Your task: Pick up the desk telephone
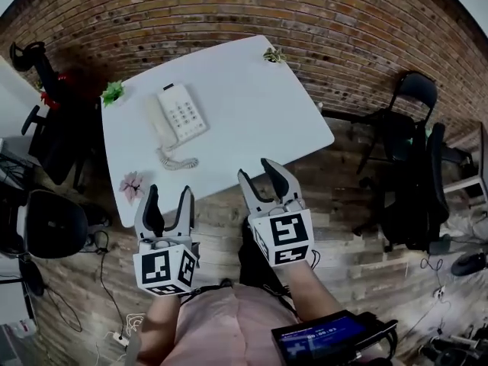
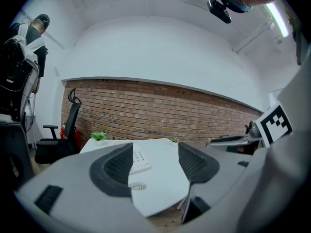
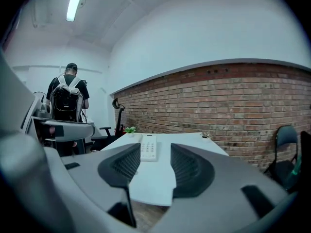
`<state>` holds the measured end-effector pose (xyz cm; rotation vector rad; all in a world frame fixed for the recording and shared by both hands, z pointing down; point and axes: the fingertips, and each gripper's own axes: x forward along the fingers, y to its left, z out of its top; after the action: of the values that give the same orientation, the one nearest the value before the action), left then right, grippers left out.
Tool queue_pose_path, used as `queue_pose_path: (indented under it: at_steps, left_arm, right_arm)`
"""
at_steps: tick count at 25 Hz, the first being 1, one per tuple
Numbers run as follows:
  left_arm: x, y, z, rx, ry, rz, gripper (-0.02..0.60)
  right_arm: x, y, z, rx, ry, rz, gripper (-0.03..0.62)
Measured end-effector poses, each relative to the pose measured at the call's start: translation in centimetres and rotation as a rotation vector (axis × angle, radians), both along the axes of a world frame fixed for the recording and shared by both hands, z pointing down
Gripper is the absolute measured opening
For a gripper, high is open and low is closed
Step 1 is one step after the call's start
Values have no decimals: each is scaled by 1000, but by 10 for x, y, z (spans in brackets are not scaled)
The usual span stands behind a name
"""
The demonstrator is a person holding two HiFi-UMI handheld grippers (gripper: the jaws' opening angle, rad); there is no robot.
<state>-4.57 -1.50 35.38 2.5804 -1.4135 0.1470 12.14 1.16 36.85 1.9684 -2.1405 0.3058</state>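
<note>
While hovering off the near edge of the white counter (image 1: 244, 105), well apart from the desk telephone (image 1: 181, 113): approach step, by the look of it, nothing grasped yet. Left gripper (image 1: 168, 191) and right gripper (image 1: 257, 170) with fingers apart and empty. Telephone flat on the counter at eleven o'clock from both, coiled cord (image 1: 179, 161) trailing toward six. Next likely calls for reaching to eleven, straddling the body, closing, lifting level.
</note>
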Motion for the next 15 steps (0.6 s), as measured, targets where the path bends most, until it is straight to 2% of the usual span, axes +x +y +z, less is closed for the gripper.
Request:
queue_pose_path:
  at_steps: [8,15]
  left_arm:
    - [27,-72,-19,-1,-6,-153,305]
    - [33,-98,-44,33,-4,-236,305]
  right_arm:
    - [32,-92,-15,8,-29,-147,199]
    - [44,-134,-33,40,-49,-226,199]
